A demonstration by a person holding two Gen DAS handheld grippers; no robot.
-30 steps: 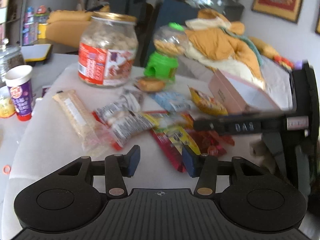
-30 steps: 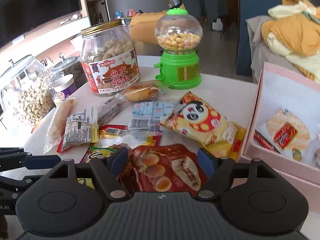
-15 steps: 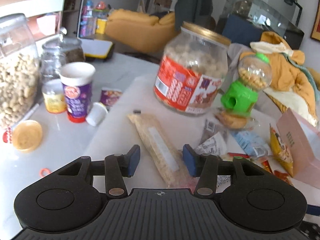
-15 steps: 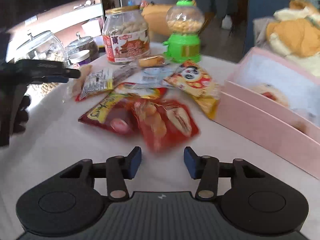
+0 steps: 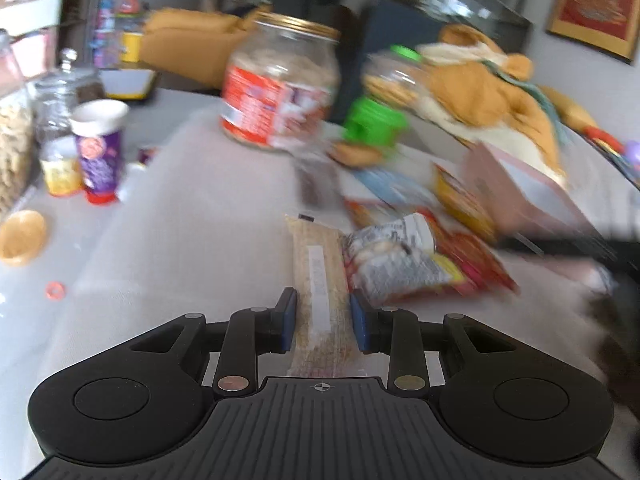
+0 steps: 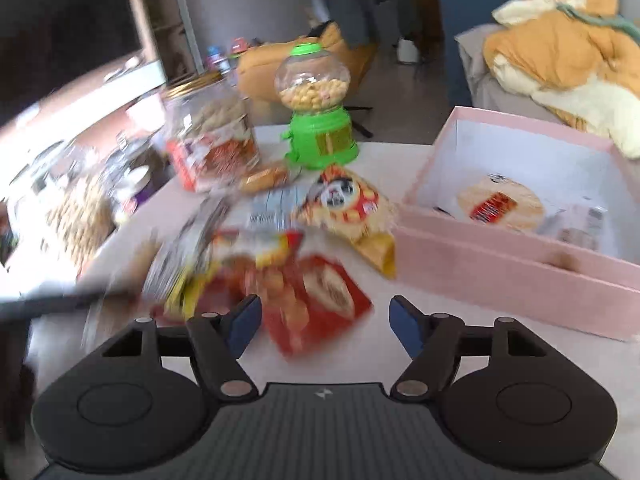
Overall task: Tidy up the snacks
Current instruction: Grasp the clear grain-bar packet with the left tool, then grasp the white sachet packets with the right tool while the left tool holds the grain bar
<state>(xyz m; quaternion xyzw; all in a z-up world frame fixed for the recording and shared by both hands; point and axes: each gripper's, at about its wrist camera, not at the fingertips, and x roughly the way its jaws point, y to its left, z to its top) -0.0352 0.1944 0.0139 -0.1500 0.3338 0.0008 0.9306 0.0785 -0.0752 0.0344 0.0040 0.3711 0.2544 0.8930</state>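
Mostly unsorted: one round cracker pack (image 6: 500, 205) and a few small packets lay in the pink box (image 6: 500, 276), ahead and right of the right tool (image 6: 325, 322), which was released over a red packet (image 6: 320, 300). Loose snacks covered the counter (image 5: 192, 232) ahead. Left tool (image 5: 323, 320) straddled a long cracker sleeve (image 5: 318, 280); whether its pads were clenching it could not be told. Peanut jar (image 6: 212, 148) and candy dispenser (image 6: 318, 120) stood beyond, filled.

Motion blur smears the snack packets (image 6: 224, 248), peanut jar (image 5: 280, 88) label and candy dispenser (image 5: 376, 120); the pink box (image 6: 500, 264) runs off frame.
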